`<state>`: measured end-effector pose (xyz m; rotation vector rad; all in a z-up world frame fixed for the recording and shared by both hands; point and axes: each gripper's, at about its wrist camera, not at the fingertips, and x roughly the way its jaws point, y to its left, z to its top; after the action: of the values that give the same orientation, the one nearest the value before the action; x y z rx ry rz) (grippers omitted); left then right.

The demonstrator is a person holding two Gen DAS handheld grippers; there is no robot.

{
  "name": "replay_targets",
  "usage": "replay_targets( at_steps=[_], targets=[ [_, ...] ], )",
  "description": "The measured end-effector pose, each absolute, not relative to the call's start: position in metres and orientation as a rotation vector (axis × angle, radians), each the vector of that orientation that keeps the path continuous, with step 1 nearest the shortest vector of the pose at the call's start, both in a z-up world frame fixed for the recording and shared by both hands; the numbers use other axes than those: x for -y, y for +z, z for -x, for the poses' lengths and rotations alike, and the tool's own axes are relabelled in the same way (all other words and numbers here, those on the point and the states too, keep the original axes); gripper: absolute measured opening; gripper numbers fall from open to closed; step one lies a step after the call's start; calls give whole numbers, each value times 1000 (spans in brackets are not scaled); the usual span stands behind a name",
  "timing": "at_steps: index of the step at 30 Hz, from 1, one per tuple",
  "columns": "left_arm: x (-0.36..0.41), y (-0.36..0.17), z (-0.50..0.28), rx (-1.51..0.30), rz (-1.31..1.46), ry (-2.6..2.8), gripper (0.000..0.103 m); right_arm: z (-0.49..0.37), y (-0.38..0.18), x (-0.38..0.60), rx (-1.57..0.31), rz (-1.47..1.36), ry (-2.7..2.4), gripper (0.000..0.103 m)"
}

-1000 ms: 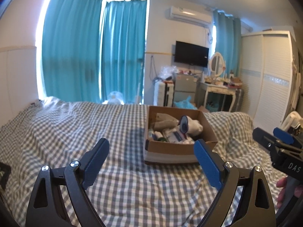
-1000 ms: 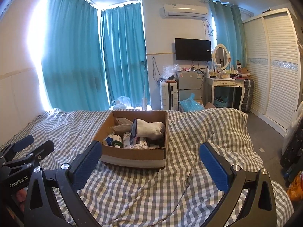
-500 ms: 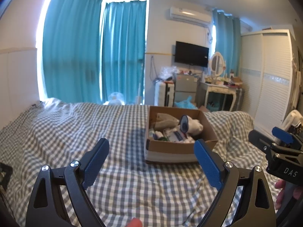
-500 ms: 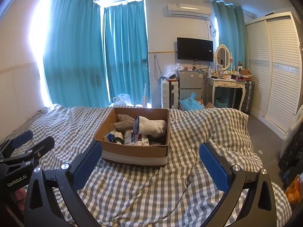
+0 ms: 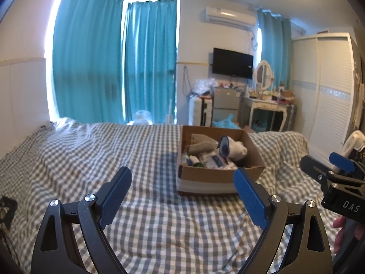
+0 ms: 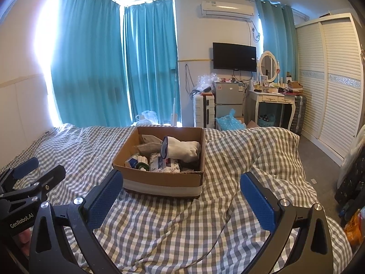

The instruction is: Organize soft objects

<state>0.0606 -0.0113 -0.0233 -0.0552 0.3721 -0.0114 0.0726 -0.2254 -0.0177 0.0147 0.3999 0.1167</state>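
Both grippers are yours to steer: left gripper (image 5: pixel 182 194) and right gripper (image 6: pixel 180 193) hover over the checked bed cover (image 6: pixel 159 228) on the near side of the cardboard box (image 6: pixel 159 180), jaws spread wide, nothing held, nothing touched. The soft stuff sits in the box: a rolled white sock (image 6: pixel 182 148) on top toward its far right, grey fabric pieces (image 6: pixel 148 143) at its far left, packets and small rolls nearer the front wall. No loose items show on the bed. That fits either a filled box or one awaiting sorting, so can't tell the stage. W/ any reach, come in above the box rim, keep jaws wide, pinch fabric mid-bulk, don't snag the cover.
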Motion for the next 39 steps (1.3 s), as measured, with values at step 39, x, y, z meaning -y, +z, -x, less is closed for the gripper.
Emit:
replay_targets(
  at_steps=[39],
  targets=[
    [14,-21,-57,-356,38,0,92,-71,-22,219,-414,-19,125,103]
  ],
)
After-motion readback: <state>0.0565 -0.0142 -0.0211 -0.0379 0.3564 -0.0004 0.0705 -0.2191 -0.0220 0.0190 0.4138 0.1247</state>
